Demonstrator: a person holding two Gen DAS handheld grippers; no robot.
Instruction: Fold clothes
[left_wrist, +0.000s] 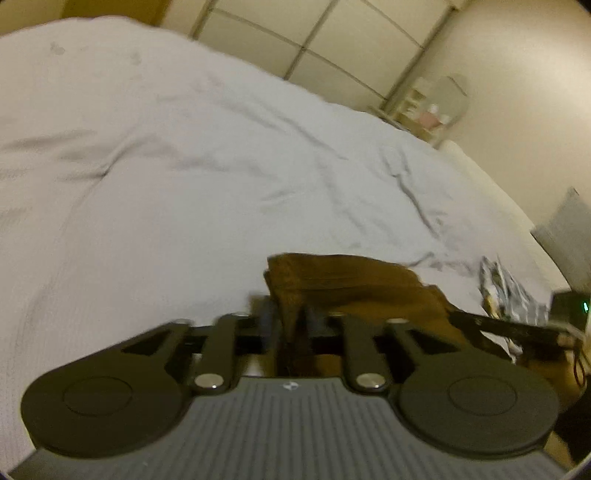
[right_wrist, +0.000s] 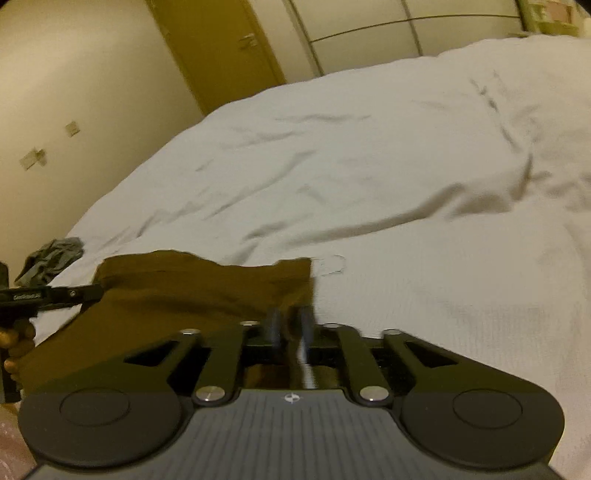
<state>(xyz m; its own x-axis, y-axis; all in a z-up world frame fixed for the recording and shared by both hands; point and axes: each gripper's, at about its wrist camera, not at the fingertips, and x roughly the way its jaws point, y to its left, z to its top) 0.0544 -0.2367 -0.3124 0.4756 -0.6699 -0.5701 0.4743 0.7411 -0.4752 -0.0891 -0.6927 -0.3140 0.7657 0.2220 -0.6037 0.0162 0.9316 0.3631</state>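
now | brown garment (right_wrist: 192, 291) bunched, stretched | both grippers' jaws clenched on its edge

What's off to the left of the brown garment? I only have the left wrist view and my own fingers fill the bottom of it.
Observer: A crumpled grey garment lies at the bed's left edge, apart from the brown garment.
Operator: Is the right gripper on the cloth?
Observer: Yes, the right gripper is shut on the brown garment's right corner.
Operator: And what's behind the bed on that side?
Observer: A brown door in the cream wall, beside pale wardrobe panels.
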